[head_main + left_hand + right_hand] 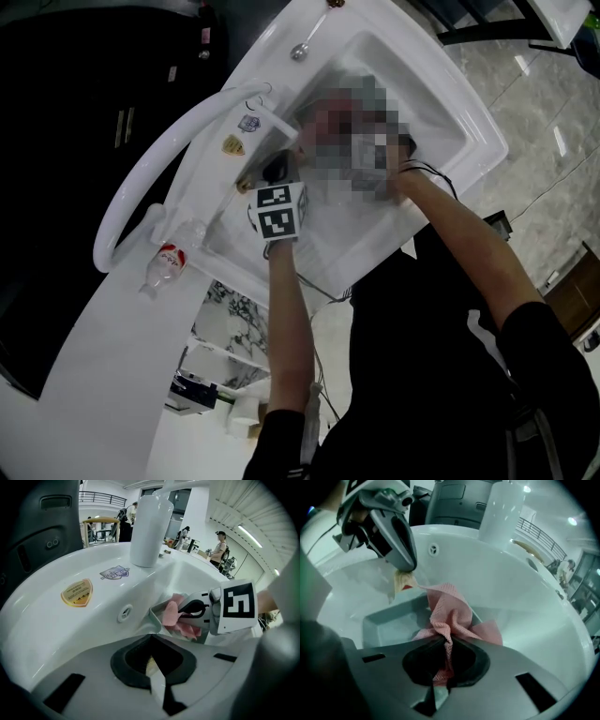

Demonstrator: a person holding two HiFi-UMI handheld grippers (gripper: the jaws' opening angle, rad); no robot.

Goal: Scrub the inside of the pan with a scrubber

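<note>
Plainly, the work sits low in the white sink (520, 578), where a shallow grey rectangular pan (384, 623) lies on the basin floor just below the white faucet column (150, 524). The right gripper (443, 665) has its jaws pinched together on a pink mesh scrubber cloth (450, 611), whose loose folds bunch over the pan's near rim and spill partly onto the sink wall. The left gripper (154, 665) has its jaws closed on a thin grey edge, which looks like the pan's rim at one corner, with a small pale yellowish scrap caught there too. That thin-edge hold is the weak point, I judge: a firm scrubbing push could twist the rim out of the jaws and send the pan skidding on the smooth basin. The cloth is also held only by a narrow gathered strip, so dragging it hard against the pan's floor might pull it free. Much of it lies outside the pan, so strokes may wipe sink rather than pan.
</note>
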